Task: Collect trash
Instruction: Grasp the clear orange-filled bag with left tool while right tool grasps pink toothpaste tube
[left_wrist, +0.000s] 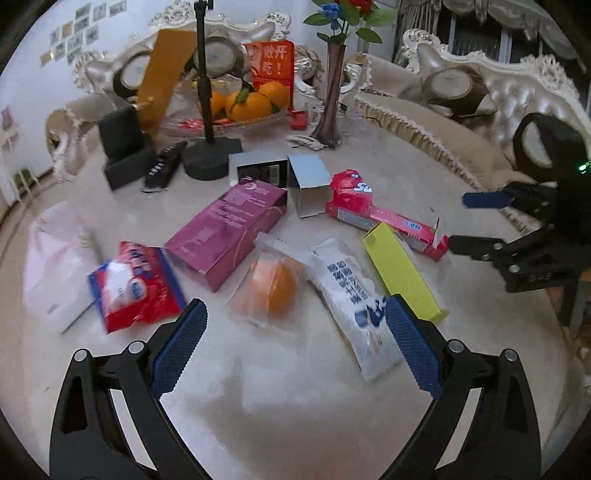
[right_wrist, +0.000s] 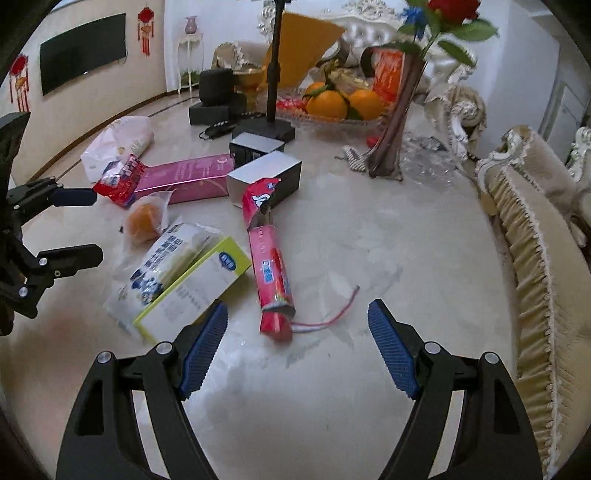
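Observation:
Trash lies scattered on a marble table (left_wrist: 295, 406). In the left wrist view: a red and blue wrapper (left_wrist: 136, 284), a magenta box (left_wrist: 229, 232), a bagged orange (left_wrist: 273, 288), a white and blue pouch (left_wrist: 351, 299), a yellow-green box (left_wrist: 402, 273), a red torn tube wrapper (left_wrist: 380, 214), a silver box (left_wrist: 308, 184). My left gripper (left_wrist: 295, 343) is open, just short of the orange and pouch. My right gripper (right_wrist: 297, 347) is open, empty, near the red tube wrapper (right_wrist: 271, 277) and yellow-green box (right_wrist: 195, 288). It also shows in the left wrist view (left_wrist: 458, 221).
A white plastic bag (left_wrist: 55, 258) lies at the left. At the back stand a black stand (left_wrist: 207, 155), a remote (left_wrist: 162, 166), black boxes (left_wrist: 122, 147), a fruit tray of oranges (left_wrist: 247, 103) and a flower vase (left_wrist: 330, 99). A sofa (right_wrist: 535, 240) borders the table's right side.

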